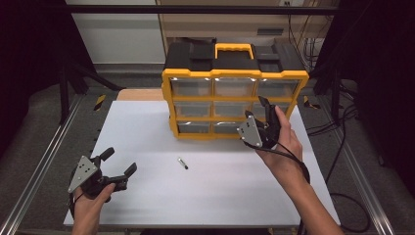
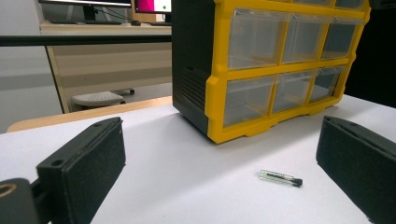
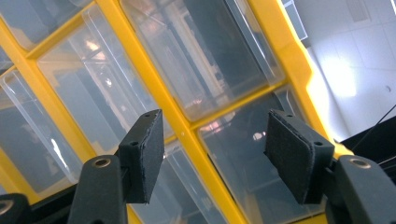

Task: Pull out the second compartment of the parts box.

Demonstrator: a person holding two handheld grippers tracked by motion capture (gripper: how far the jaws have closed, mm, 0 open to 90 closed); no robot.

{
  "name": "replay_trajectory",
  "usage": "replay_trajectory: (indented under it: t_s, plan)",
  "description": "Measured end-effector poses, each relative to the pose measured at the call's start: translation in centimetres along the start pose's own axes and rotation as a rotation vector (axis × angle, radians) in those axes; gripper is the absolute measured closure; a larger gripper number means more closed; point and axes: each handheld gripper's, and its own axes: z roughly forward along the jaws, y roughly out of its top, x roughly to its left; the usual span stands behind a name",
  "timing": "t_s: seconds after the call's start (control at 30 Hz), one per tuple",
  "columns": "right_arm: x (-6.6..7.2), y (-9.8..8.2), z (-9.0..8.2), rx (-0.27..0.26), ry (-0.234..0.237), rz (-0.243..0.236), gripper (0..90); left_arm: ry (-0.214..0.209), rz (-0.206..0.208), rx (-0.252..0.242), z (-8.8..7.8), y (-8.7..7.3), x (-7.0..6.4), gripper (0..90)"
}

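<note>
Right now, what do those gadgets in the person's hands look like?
Each hand holds a black tool with two flat, block-shaped jaws faced with dark pads. The left tool and the right tool each carry a grey three-cornered plate on top, dotted with small holes. A black cable trails from the right tool along the forearm. Both forearms are bare, with no sleeves in sight.

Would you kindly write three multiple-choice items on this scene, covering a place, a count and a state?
1. Where does the small clear tube lie?
A. on the white table, in front of the organizer
B. inside a drawer
C. on top of the organizer

2. How many drawers show on the front of the yellow organizer?
A. four
B. nine
C. twelve

3. How is the left gripper?
A. shut on the tube
B. open, holding nothing
C. shut on a drawer

Answers: 1 A, it rests on bare table; 2 B, three rows of three; 3 B, its fingers stand wide apart with the tube lying beyond them.
</note>
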Motion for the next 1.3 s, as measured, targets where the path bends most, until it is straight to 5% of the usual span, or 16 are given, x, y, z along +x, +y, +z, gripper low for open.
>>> replay_trajectory:
  t_s: [0.77,1.3]
  plan:
    - [-0.2,1.5,1.2,-0.034,-0.088,-0.147,57.6,0.006,-0.002,-0.003,-0.1,0.0,0.1,1.7]
    - [-1.2,1.9,2.7,-0.032,-0.139,-0.197,65.1,0.004,0.002,0.0,-0.1,0.0,0.2,1.8]
